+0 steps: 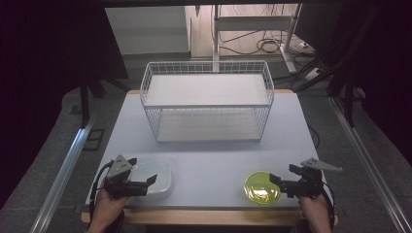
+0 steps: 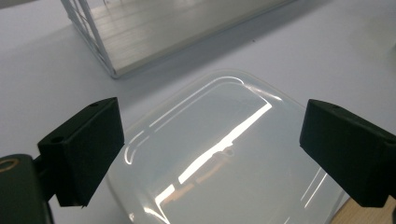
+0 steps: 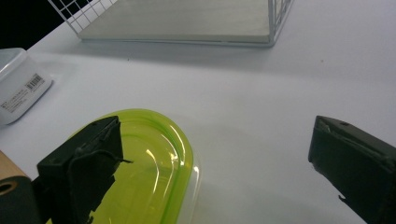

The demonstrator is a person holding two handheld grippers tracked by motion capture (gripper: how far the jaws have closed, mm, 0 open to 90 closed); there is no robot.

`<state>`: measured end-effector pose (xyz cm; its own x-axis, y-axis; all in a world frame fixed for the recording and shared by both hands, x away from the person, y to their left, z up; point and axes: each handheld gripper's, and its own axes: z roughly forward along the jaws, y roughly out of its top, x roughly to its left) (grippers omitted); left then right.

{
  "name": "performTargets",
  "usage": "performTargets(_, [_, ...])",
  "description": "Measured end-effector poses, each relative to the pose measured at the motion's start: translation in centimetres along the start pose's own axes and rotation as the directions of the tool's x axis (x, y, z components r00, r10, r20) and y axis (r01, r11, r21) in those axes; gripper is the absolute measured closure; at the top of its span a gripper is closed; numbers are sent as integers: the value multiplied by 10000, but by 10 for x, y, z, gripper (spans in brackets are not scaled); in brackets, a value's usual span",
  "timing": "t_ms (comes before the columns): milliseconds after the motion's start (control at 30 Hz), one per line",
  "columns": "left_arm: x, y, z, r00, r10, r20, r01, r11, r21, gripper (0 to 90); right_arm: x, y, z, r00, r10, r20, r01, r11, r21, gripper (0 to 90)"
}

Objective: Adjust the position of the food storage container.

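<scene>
A clear, white-tinted rectangular plastic container [image 1: 153, 176] lies at the table's front left, seen close up as a glossy rounded box [image 2: 224, 154] in the left gripper view. My left gripper [image 1: 145, 183] hovers over its near edge, jaws wide open around nothing. A yellow-green translucent dish [image 1: 261, 187] sits at the front right, with its rim [image 3: 163, 154] below my left jaw in the right gripper view. My right gripper [image 1: 281, 184] stands open at the dish's right edge. The white container [image 3: 18, 84] also appears at the far left there.
A white wire two-tier rack [image 1: 208, 99] stands at the middle back of the white table [image 1: 209, 155]. Its lower shelf [image 2: 154, 28] [image 3: 187, 18] shows ahead in both gripper views. The wooden table edge [image 1: 214, 216] runs along the front.
</scene>
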<state>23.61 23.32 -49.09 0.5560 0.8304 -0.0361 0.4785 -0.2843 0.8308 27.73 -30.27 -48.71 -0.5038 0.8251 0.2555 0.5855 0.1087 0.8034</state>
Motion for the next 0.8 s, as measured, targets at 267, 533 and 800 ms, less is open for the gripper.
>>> performTargets(267, [-1,-2,5,9999,148,-48,-146,9992,363,66,7,1,3,9981,-324,530,329,9994,-99,7])
performTargets(533, [0,-3,5,9998,85,-172,-79,9994,332,66,12,3,3,9957,-599,712,592,9982,108,0])
performTargets(800, [1,-4,4,9996,-81,-257,87,9997,231,64,32,12,-6,9909,-1307,310,1270,9868,1000,392])
